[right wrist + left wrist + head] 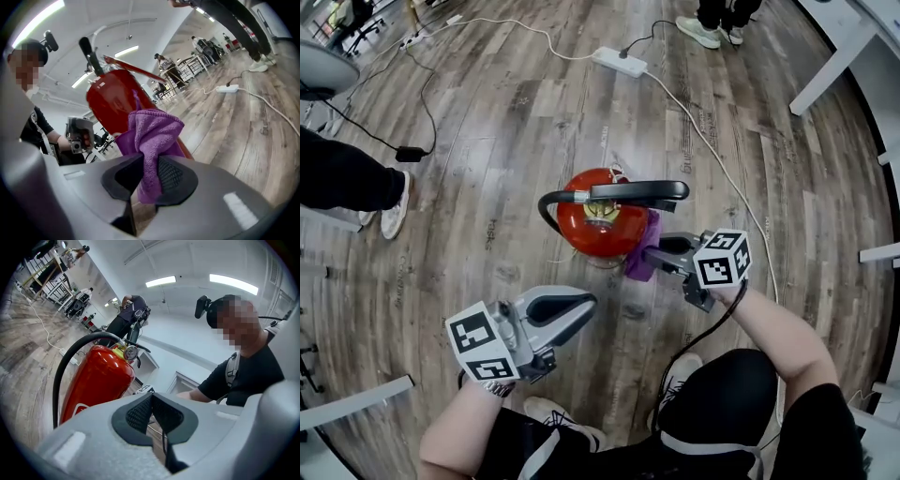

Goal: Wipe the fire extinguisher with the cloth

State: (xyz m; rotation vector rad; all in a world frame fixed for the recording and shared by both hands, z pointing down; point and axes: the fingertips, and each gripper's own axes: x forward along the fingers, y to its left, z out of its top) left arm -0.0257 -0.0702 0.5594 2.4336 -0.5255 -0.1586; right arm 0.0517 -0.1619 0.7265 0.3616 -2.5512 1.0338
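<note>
Head view overhead, gripper views low (close), all sharing extinguisher (581, 230)

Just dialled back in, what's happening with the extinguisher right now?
A person stands over a red fire extinguisher on the wooden floor, with a gripper in each hand. The right gripper is shut on a purple cloth, and the cloth sits at the extinguisher's side, seemingly against it. The left gripper is shut and empty, held near the extinguisher without touching it.
</note>
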